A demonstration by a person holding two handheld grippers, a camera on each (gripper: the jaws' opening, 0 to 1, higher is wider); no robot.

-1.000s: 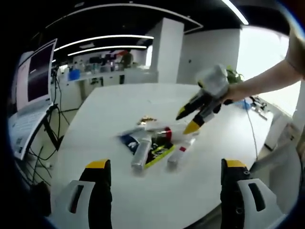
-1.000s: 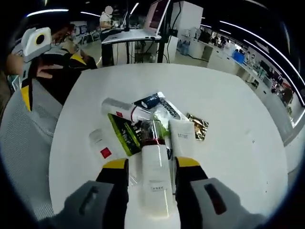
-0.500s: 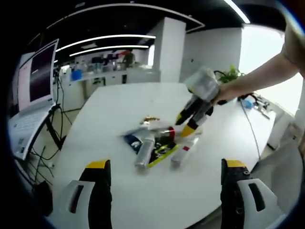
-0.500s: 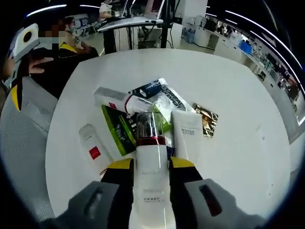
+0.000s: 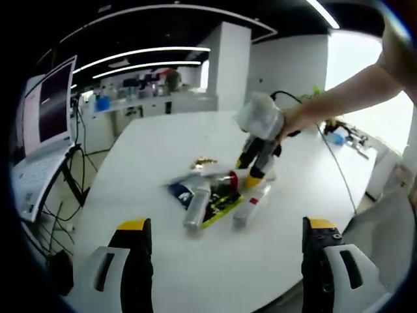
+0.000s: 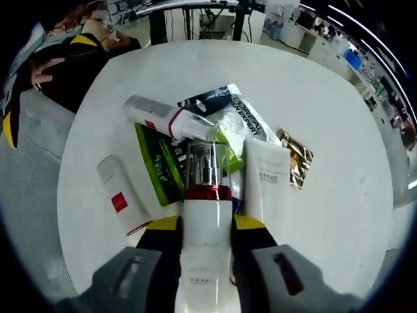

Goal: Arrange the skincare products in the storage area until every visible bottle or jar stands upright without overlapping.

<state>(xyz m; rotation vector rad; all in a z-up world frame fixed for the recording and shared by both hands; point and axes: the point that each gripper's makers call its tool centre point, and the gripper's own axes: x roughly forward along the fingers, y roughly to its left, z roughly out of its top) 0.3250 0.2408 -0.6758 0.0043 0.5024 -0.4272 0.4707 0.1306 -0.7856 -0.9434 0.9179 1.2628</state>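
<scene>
Right gripper view puts the right gripper [image 6: 203, 228] over a lying white pump bottle [image 6: 204, 251], jaws closed against its sides, its clear cap [image 6: 207, 166] pointing ahead. Nothing appears to stand upright yet, so nearly all the task remains. Just ahead, the pile overlaps: a white tube [image 6: 267, 182] to the right, green sachets [image 6: 159, 166] and a red-banded tube [image 6: 166, 119] to the left, and a gold packet [image 6: 296, 163] beyond. A small white bottle [image 6: 119, 195] lies apart at left. The left gripper [image 5: 225, 228] hangs wide open and empty, well short of the heap on the white table [image 5: 163, 143].
</scene>
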